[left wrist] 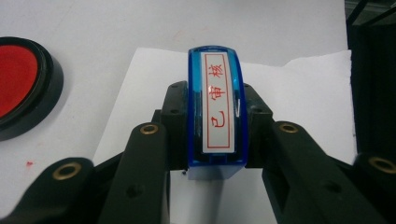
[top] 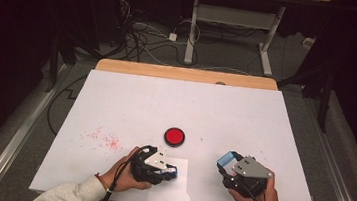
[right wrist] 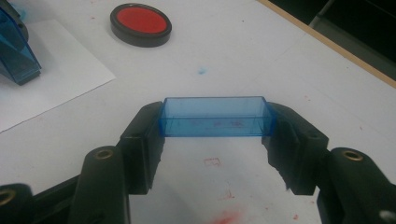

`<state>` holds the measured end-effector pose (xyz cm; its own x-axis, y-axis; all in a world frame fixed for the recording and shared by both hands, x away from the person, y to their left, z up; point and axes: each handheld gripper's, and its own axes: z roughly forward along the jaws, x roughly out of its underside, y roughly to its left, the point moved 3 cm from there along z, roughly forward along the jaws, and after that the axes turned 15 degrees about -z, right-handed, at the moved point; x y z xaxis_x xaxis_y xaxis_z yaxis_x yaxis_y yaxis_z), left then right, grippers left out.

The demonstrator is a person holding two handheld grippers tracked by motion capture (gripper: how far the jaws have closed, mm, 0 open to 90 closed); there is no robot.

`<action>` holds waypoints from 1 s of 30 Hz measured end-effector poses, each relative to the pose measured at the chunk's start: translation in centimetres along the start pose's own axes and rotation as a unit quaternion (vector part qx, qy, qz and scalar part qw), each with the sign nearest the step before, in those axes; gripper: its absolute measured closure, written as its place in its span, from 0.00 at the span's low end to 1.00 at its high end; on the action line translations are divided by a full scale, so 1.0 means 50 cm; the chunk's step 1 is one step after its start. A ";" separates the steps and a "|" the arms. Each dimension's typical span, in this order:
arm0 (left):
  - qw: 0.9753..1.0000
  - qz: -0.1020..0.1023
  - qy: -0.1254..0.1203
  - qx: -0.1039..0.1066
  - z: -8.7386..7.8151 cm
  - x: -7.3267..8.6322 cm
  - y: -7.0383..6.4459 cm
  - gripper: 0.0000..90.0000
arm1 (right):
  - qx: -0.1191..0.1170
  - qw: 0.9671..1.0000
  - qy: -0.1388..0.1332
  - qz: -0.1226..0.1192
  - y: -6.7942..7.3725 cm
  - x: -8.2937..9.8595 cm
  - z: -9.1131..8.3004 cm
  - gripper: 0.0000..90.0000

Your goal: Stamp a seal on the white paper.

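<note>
On my left I have the left claw (top: pixel 171 172) clenched on one blue stamp (left wrist: pixel 216 109), its two black jaws pressing the stamp's sides. The stamp's white label with red characters faces the left gripper view's camera. In the high view that claw sits over one white paper sheet (top: pixel 177 193) at about 6 o'clock on the bench (top: pixel 176 105), near the front edge. The stamp's foot looks to be down on or just above the sheet; I cannot tell whether it touches.

At 12 o'clock from the left claw lies one round red ink pad (top: pixel 174 136) in a black rim, just beyond the paper's far edge. One patch of red ink specks (top: pixel 104 139) marks the bench at 9 o'clock from the pad.

Further right, the right claw (top: pixel 226 160) is grasping one clear blue stamp cap (right wrist: pixel 215 116), held by its two short ends, open side turned away from me in the right gripper view. It is at about 4 o'clock from the pad, well apart from the stamp. Red smudges show on the bench below it.
</note>
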<state>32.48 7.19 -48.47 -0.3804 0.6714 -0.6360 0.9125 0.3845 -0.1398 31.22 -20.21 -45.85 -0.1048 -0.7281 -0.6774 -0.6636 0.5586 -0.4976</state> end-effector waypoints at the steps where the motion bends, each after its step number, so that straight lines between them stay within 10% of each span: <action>1: 1.000 0.003 -0.001 -0.002 0.000 0.000 -0.001 0.75 | 0.000 1.000 0.000 0.000 0.000 0.000 0.000 0.45; 30: 0.994 -0.041 -0.097 -0.029 -0.106 -0.020 0.036 0.75 | 0.003 1.000 -0.006 -0.002 -0.001 -0.004 -0.006 0.45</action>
<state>33.69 10.57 -44.08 -0.4117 0.5035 -0.7596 0.8673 0.4724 -0.1569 31.06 -20.19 -45.54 -0.0925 -0.7257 -0.6818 -0.6598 0.5575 -0.5039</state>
